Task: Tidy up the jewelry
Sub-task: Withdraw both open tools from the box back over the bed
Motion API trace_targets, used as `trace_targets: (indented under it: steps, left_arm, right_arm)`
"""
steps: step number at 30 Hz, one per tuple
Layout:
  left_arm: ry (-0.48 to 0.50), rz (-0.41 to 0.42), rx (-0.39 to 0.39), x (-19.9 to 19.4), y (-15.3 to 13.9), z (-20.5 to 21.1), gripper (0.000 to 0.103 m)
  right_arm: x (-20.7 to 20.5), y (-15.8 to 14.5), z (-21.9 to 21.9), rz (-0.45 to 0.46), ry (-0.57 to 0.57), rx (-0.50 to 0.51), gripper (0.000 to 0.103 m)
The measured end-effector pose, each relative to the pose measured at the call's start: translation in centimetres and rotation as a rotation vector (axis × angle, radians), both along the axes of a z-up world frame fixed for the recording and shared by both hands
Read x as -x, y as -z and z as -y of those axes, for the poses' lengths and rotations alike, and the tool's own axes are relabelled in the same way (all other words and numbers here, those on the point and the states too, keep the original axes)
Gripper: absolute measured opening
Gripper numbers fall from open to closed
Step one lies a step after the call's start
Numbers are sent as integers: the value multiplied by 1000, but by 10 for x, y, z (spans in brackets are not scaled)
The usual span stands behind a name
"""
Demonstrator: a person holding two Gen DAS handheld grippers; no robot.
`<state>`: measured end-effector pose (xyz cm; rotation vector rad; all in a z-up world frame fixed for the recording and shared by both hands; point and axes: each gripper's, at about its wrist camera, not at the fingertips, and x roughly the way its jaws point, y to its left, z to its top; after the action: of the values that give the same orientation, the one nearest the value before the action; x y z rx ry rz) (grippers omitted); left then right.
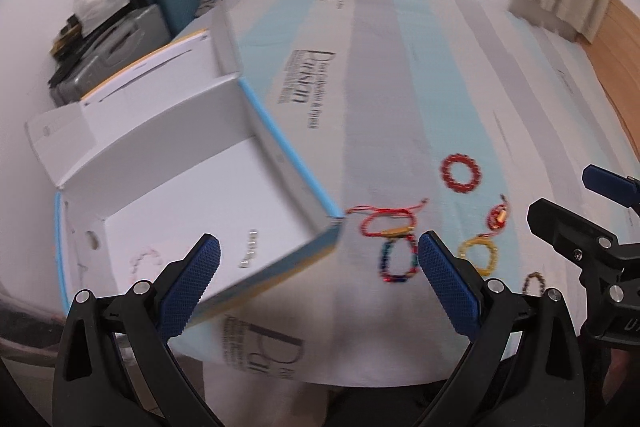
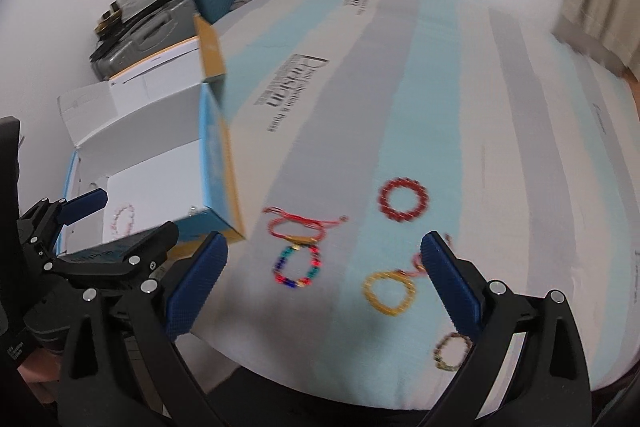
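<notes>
Six bracelets lie loose on the striped mattress (image 2: 400,87). Both grippers, left gripper (image 1: 319,259) and right gripper (image 2: 324,263), are wide apart, empty. Box (image 1: 168,187) sits at 10 o'clock. Risk: the multicolour bracelet (image 2: 298,265) touches the red cord bracelet (image 2: 298,227); I may snag both.

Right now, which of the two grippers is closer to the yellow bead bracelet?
Right. The right gripper hangs just above the yellow bead bracelet, which lies between its open fingers. The left gripper is over by the open box, with the bracelet outside its fingers.
</notes>
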<state>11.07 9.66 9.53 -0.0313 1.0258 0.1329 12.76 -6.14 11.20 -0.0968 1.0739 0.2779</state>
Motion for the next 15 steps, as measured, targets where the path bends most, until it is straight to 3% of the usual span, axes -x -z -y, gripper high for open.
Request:
trace_targets:
  steps: [15]
  left_arm:
    - [139,-51,7,-24,47,95,97]
  right_arm:
    - [16,42,118,-45,127,54,93]
